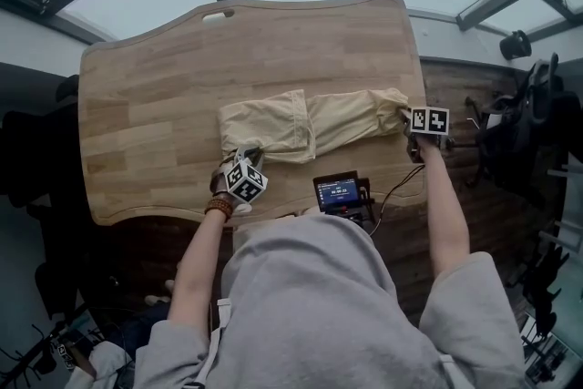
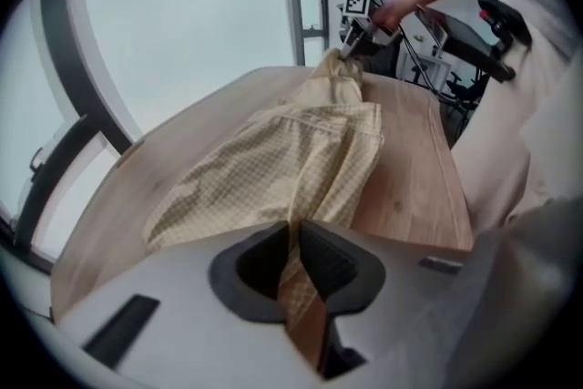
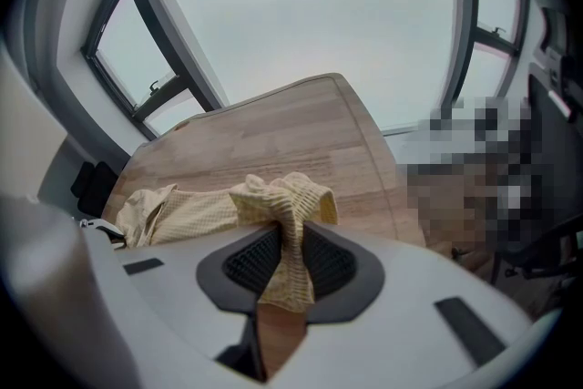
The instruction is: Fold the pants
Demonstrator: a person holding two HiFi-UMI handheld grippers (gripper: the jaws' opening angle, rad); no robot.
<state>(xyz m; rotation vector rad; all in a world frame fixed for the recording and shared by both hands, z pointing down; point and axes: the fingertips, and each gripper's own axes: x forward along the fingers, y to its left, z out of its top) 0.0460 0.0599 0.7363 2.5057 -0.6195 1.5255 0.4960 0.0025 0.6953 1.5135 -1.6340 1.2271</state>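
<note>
Now: pants (image 1: 301, 125) lie stretched crosswise on bench (image 1: 155, 77), nearer bench's front edge than its far edge. Left gripper (image 1: 244, 157) sits over bench's front edge, jaws nearly together, pinching near corner of pants' wide end, cloth caught between pads. Right gripper (image 1: 408, 121) sits at bench's right edge, jaws narrow, clamped on bunched narrow end of pants. Small screen device (image 1: 339, 192) stands at bench's front edge.
</note>
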